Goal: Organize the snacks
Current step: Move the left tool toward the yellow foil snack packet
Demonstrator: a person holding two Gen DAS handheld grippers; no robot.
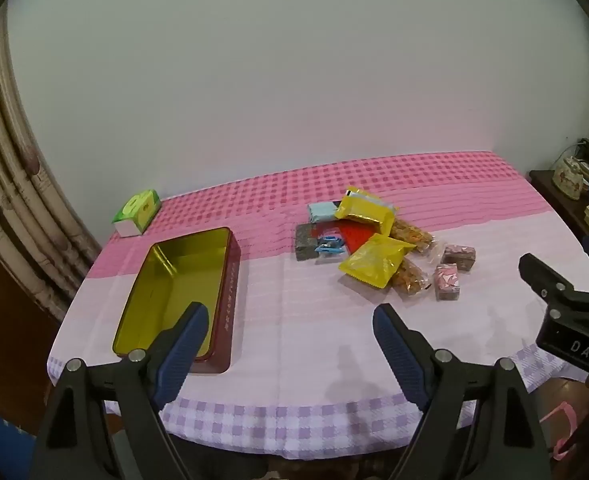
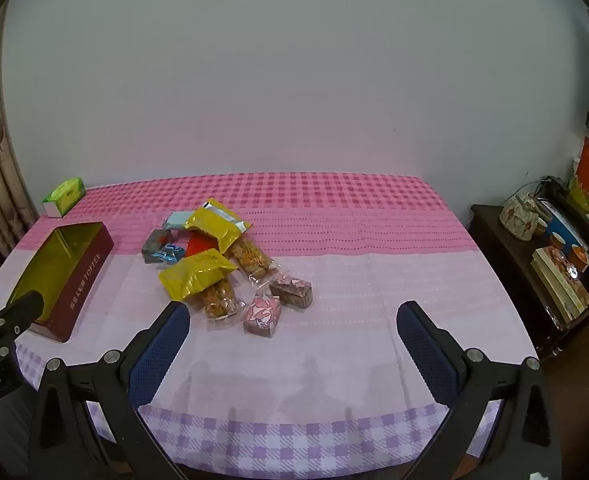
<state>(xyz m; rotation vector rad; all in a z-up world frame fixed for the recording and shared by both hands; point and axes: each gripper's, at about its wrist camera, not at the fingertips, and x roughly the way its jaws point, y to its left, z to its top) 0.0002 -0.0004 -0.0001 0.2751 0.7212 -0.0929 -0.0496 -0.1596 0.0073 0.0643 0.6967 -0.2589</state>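
Observation:
An open dark-red tin (image 1: 230, 280) with a gold inside stands at the table's left; it also shows in the right wrist view (image 2: 82, 280). A pile of snacks lies mid-table: two yellow packets (image 1: 376, 260) (image 2: 196, 272), clear bags of orange snacks (image 2: 218, 300), two pink-wrapped blocks (image 1: 448, 282) (image 2: 262, 314), a light-blue packet (image 1: 322, 212) and a grey block (image 1: 306, 244). My left gripper (image 1: 290, 320) is open and empty above the table's front, right of the tin. My right gripper (image 2: 294, 320) is open and empty, just in front of the pile.
A green tissue box (image 1: 138, 210) sits at the back left. The table (image 2: 374, 280) has a pink and lilac checked cloth. A dark side cabinet (image 2: 542, 264) with jars, cups and books stands to the right. A curtain hangs at the left.

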